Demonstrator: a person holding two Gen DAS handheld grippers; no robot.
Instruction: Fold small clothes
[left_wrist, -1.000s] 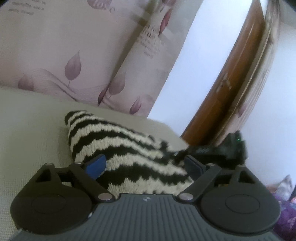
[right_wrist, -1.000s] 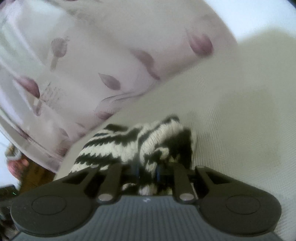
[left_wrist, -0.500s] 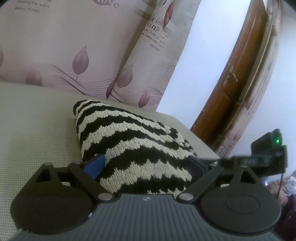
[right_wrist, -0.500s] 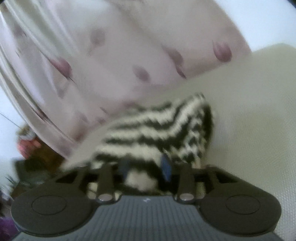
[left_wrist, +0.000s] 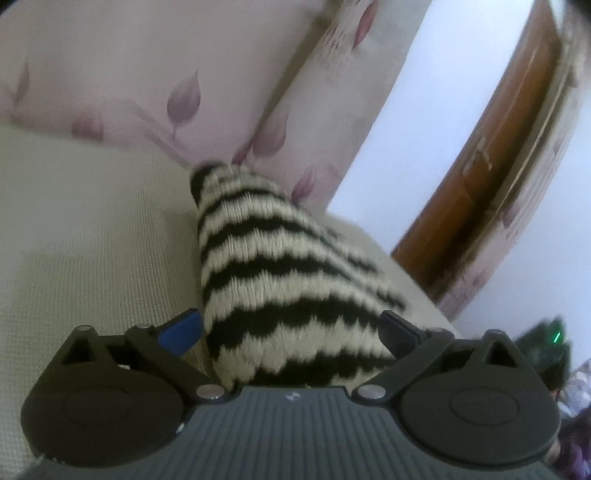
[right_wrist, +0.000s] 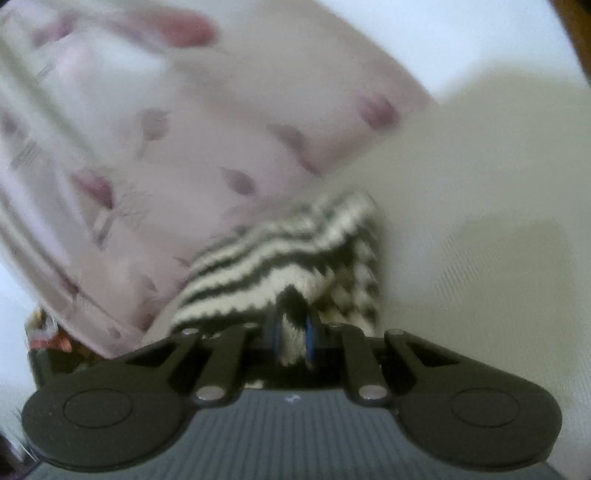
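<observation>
Black-and-cream knit, in wavy stripes, is filling the middle of both views: one small striped garment (left_wrist: 280, 295), lying on a pale woven bed surface (left_wrist: 85, 236).

In the left wrist view the left gripper (left_wrist: 291, 330) is standing wide open, its blue-padded finger (left_wrist: 181, 329) at the garment's left edge and its dark finger at the right edge, the knit bulging between them without being pinched. This view alone is showing a brown wooden door (left_wrist: 491, 155) curving down the upper right of the frame, a white wall beside it, and a dark device with one green light (left_wrist: 556, 336) at the lower right edge.

In the right wrist view, which is blurred, the right gripper (right_wrist: 293, 338) is sitting nearly closed at lower centre, its two blue pads squeezing a narrow bunch of the garment (right_wrist: 295, 258); the rest of the knit is rising above and to the left of the fingers. Only this view is showing some reddish clutter (right_wrist: 44, 332) at the lower left edge.

Both views are showing the pink leaf-printed curtain (left_wrist: 155, 74) across the upper left.
</observation>
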